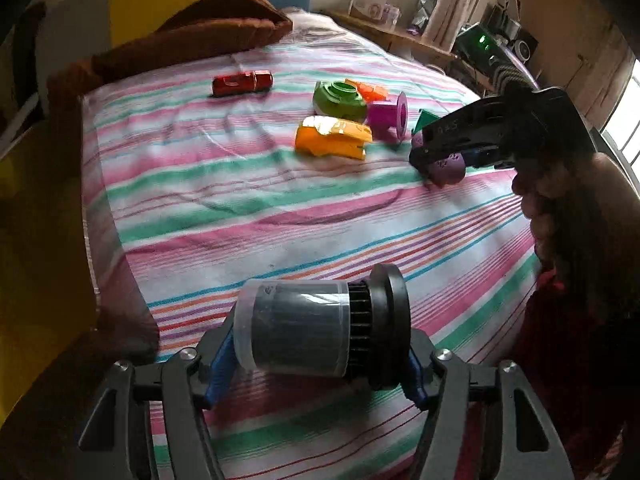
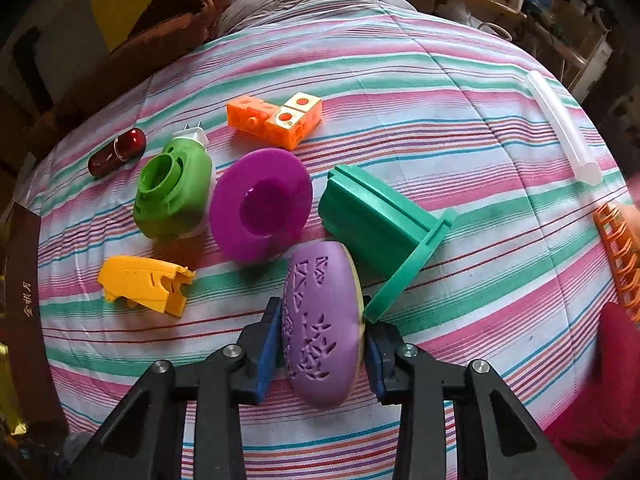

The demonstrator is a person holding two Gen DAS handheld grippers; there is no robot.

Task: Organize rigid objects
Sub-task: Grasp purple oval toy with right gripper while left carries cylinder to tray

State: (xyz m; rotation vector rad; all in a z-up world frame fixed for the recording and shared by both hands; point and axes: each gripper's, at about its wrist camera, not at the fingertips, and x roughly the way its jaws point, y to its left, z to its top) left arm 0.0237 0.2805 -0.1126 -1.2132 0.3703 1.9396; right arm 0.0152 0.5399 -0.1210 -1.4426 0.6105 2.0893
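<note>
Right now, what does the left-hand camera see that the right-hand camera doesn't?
Only the left wrist view shows the grey canister clamped in the left gripper, and the right gripper from outside.

Only the right wrist view shows the teal flanged piece in full, the white tube and an orange rack at the edge.

Both show the striped bedspread, red capsule, green piece, magenta spool, yellow shell, orange cubes and the purple embossed piece that the right gripper holds.

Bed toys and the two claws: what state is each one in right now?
Left gripper: shut on the grey canister.
Right gripper: shut on the purple oval.
Green cup: tipped on its side.
Magenta spool: lying, opening facing the camera.
Red capsule: lying flat.
Yellow shell: lying loose.
</note>
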